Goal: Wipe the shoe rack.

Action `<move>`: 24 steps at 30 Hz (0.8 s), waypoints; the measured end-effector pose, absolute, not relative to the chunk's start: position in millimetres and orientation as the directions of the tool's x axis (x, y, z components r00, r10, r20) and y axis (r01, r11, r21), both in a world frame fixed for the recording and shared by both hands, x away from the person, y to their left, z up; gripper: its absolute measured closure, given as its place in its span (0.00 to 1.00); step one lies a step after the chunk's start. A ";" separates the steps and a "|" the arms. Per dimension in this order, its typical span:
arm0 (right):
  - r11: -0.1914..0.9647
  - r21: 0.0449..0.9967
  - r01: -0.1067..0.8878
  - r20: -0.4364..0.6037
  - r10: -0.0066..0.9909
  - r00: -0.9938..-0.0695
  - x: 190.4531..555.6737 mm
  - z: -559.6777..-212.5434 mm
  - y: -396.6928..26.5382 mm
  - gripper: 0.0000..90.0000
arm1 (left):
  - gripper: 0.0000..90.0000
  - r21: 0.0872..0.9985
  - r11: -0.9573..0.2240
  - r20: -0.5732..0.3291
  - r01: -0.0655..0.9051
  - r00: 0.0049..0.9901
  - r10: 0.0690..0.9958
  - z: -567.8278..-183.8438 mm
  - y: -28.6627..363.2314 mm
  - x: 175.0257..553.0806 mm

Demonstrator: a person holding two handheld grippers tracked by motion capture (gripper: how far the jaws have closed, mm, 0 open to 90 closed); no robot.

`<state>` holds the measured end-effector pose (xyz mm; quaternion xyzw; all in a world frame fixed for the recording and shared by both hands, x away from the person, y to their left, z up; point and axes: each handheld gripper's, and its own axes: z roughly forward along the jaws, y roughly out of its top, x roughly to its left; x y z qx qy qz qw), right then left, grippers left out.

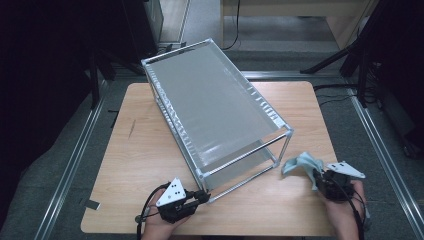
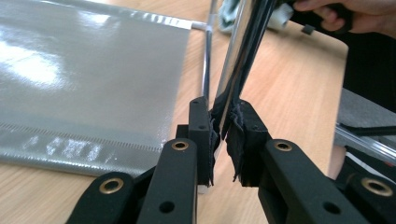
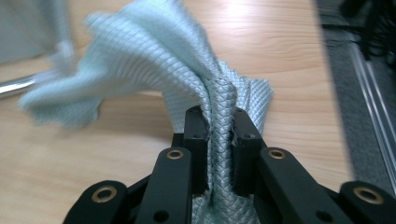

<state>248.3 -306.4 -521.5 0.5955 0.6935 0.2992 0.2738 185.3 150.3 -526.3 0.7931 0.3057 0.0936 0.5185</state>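
On the wooden worktop [image 1: 145,150] stands a long metal rack [image 1: 215,107] with a grey sheet stretched over its top, placed diagonally, its near end toward the person. The left hand-held gripper [image 1: 202,196] is at the near left corner of this rack, low, almost at the worktop. In the left gripper view its jaws are closed on a thin shiny frame tube [image 2: 231,70] of the rack, and the frayed black pads [image 2: 237,140] press on the tube from both sides (the grey sheet [image 2: 84,79] lies just beside, at the left of that view).

The right hand-held gripper [image 1: 320,177] is near the right front edge of the worktop, well apart from the left one and just beside the near right corner of the rack. It grips a light blue cloth [image 1: 301,164] with a woven diamond pattern. In the right gripper view the cloth [image 3: 154,60] is bunched between the two jaws, and the loose part spreads out above them toward the rack. The picture there is a little blurred. I cannot tell if the loose part touches the rack.
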 end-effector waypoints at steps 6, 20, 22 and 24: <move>-0.024 0.774 0.632 0.071 0.996 -0.050 250.4 -518.6 -319.5 0.88 | 0.89 0.880 -0.265 -0.169 0.395 0.781 0.602 -526.4 158.2 187.2; 0.134 0.859 0.495 0.070 0.926 -0.372 249.3 -492.4 -251.1 0.58 | 0.89 0.878 -0.256 -0.180 0.404 0.775 0.606 -526.5 160.9 187.9; 0.175 0.855 0.489 0.040 0.917 -0.397 259.8 -491.4 -233.6 0.65 | 0.89 0.877 -0.261 -0.179 0.404 0.778 0.602 -526.1 157.6 186.8; 0.144 0.851 0.506 0.074 0.920 -0.385 269.6 -492.0 -229.1 0.69 | 0.89 0.877 -0.264 -0.178 0.400 0.783 0.596 -526.1 154.3 185.3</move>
